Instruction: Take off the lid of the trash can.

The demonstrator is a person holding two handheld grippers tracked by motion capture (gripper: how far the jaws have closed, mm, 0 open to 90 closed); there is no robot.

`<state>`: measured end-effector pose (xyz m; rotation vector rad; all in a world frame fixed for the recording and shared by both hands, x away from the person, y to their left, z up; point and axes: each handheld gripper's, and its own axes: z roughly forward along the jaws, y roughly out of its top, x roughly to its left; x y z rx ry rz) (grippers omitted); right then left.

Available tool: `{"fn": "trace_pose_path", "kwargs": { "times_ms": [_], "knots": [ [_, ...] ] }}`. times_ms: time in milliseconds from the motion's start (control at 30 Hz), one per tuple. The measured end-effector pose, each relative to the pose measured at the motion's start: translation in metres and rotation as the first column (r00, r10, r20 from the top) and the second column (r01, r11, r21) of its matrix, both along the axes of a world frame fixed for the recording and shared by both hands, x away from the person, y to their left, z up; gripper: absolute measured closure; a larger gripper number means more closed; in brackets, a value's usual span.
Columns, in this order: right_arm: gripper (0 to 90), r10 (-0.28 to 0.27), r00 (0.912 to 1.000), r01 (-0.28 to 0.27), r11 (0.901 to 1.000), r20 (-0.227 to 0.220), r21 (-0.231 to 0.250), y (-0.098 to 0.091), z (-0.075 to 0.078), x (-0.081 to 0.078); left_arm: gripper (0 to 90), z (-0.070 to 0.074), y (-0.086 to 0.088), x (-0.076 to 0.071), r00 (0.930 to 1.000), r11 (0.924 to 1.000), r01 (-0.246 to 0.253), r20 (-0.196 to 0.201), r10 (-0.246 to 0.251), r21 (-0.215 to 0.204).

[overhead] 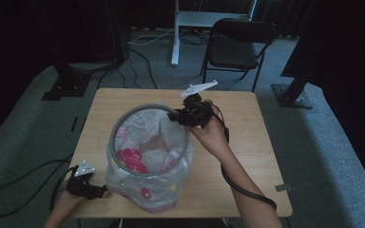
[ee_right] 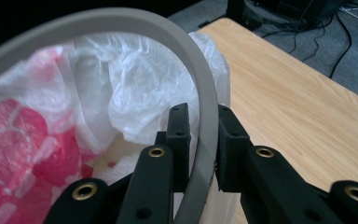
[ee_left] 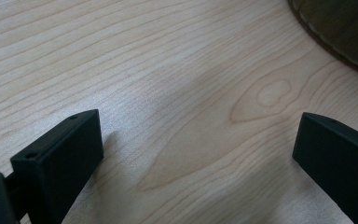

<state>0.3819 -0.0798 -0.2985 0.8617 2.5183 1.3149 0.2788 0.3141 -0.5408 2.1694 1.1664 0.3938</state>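
No brand, label or readable writing shows on anything here; the only marking is a pattern of pink and red flowers printed on the white plastic bag.

The right gripper has its jaws clenched on the grey ring that holds the bag's mouth open. In the right gripper view the band of the ring runs up between the two black jaws, one jaw on the inside of the hoop against the bag's film, the other on the outside, and both press on the band with almost no gap left. Beyond the jaws the ring curves away to the left, with crumpled white film and the pink print inside it. In the high view this gripper sits at the far right of the ring's rim, the person's right hand behind it.

The left gripper has its jaws spread wide and released, with nothing between them but bare wood of the tabletop. A dark rounded edge lies ahead of the jaws to the upper right, too cropped to tell. In the high view this gripper lies at the near left corner of the tabletop, just beside the bag's lower side.
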Motion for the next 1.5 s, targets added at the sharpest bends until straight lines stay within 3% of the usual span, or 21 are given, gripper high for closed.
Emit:
{"fn": "trace_pose_path", "kwargs": {
  "times_ms": [133,533,700,933,1500],
  "knots": [
    [79.0,-0.019,0.9998,0.019,0.999,0.004,0.041,-0.006,0.004,0.001,1.7,0.0,0.0,0.0,1.0,1.0,-0.002,0.0,0.002,0.002],
    [81.0,-0.028,0.9996,0.028,0.9942,0.001,0.104,-0.012,0.014,0.0,1.7,0.0,0.001,0.0,1.0,1.0,-0.002,0.0,0.002,-0.002],
    [81.6,-0.035,0.9992,0.037,0.9868,-0.02,0.158,-0.018,0.02,0.002,1.7,0.0,0.001,0.0,1.0,1.0,-0.004,0.002,0.004,-0.005],
    [83.0,-0.061,0.9979,0.065,0.9784,-0.023,0.197,-0.03,0.028,0.002,1.7,0.0,0.001,0.0,1.0,1.0,-0.003,0.003,0.003,-0.008],
    [83.1,-0.146,0.9891,0.147,0.9607,-0.022,0.236,-0.07,0.033,0.0,1.7,0.0,0.001,0.0,1.0,0.9999,-0.004,0.002,0.004,-0.012]
  ]
}}
